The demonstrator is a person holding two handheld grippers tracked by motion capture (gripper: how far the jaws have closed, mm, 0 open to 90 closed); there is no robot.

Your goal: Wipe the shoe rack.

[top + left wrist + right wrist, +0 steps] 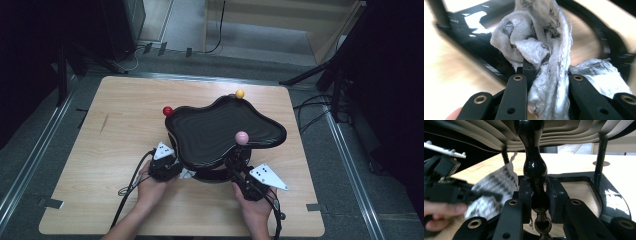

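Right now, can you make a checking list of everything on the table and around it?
Surface: wooden table, pale, square.
Job's things: black wavy tray stand with red, yellow and pink balls on its posts; white patterned cloth down by its base frame.
Clutter: nothing seen.
Grippers: left gripper shut on the cloth; right gripper shut on the stand's black turned post.
Cables: one trails from each gripper toward the near table edge; more lie on the floor beyond the table.
Surroundings: grey floor, dark stands at the sides, a light wooden frame at the far end.
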